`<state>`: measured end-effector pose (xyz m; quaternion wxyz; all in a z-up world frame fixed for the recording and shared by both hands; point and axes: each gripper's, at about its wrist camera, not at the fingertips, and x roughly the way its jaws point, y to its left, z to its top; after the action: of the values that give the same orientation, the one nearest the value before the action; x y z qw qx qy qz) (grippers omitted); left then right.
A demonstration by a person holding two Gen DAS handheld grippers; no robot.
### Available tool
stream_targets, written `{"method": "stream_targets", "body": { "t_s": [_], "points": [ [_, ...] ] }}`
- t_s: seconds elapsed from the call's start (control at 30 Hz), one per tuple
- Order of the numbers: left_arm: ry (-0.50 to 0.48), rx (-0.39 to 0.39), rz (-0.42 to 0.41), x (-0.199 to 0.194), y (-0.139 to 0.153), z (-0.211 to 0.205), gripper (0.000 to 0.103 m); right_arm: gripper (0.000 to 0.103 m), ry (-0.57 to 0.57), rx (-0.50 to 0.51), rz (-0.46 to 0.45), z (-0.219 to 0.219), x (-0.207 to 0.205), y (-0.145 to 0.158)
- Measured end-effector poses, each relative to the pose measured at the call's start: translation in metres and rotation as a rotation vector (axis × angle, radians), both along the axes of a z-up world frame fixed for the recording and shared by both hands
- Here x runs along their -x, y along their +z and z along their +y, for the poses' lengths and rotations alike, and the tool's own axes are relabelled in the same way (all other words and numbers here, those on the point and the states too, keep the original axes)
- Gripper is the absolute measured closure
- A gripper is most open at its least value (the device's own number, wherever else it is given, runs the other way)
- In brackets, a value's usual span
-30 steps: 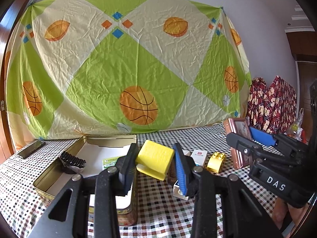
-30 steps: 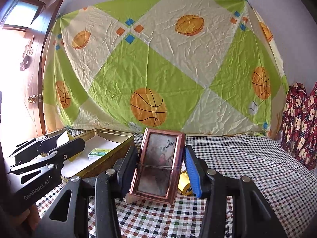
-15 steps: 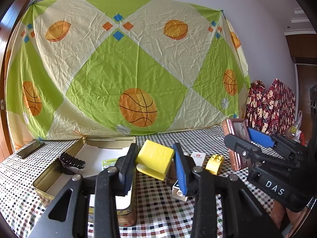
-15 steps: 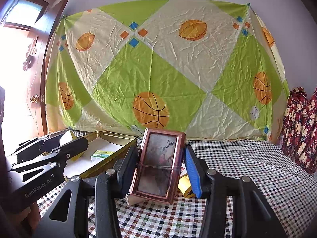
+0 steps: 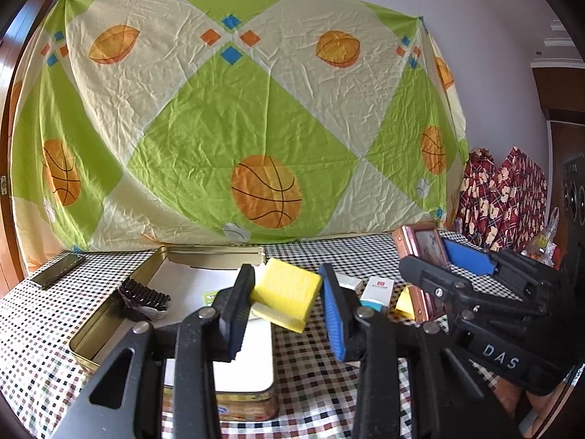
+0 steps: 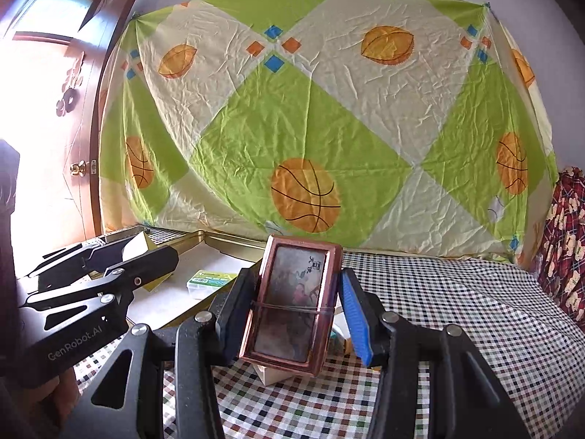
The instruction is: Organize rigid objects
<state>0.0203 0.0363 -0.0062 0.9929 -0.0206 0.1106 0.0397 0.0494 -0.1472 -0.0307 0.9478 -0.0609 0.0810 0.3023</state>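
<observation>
My left gripper (image 5: 285,294) is shut on a yellow block (image 5: 287,291), held in the air just above the right end of the open gold tin (image 5: 204,252). My right gripper (image 6: 298,303) is shut on a copper-framed box (image 6: 292,303), held upright above the checkered table; it also shows at the right of the left wrist view (image 5: 420,256). The left gripper shows at the left of the right wrist view (image 6: 109,267), over the tin (image 6: 226,241). The tin holds a black toothed piece (image 5: 144,294) and a small green-labelled box (image 6: 208,281).
Small white boxes (image 5: 376,289) and a yellow toy piece (image 5: 406,301) lie on the table between the grippers. A dark phone (image 5: 56,270) lies at the far left. A basketball-print sheet (image 5: 256,128) hangs behind. Patterned bags (image 5: 504,197) stand at the right.
Both grippers have risen slightly, each with its object still held. The yellow block now sits a little closer to the tin's right end.
</observation>
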Motion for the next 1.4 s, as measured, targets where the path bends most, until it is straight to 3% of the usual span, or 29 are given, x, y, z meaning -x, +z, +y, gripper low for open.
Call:
{"method": "stream_targets", "body": {
  "t_s": [0.33,0.67,0.97,1.2,1.3,1.37,1.4],
  "points": [
    [0.073,0.008,0.143,-0.032,0.010,0.065,0.068,0.053,0.149,0.046,0.095,0.078,-0.034,0.027],
    [0.097,0.053,0.353,-0.079,-0.005,0.109,0.068,0.053,0.184,0.146,0.244,0.150,-0.085,0.005],
    [0.123,0.064,0.430,-0.094,-0.013,0.132,0.068,0.053,0.196,0.217,0.304,0.183,-0.104,-0.017],
    [0.159,0.048,0.429,-0.097,-0.017,0.140,0.067,0.050,0.202,0.219,0.324,0.190,-0.107,-0.021],
    [0.181,0.055,0.411,-0.093,-0.015,0.142,0.052,0.041,0.193,0.193,0.325,0.181,-0.106,-0.017],
    [0.186,0.074,0.381,-0.086,-0.013,0.141,0.034,0.036,0.184,0.162,0.321,0.167,-0.102,-0.012],
    [0.179,0.088,0.366,-0.082,-0.011,0.140,0.030,0.034,0.183,0.145,0.320,0.159,-0.100,-0.009]
  ]
}}
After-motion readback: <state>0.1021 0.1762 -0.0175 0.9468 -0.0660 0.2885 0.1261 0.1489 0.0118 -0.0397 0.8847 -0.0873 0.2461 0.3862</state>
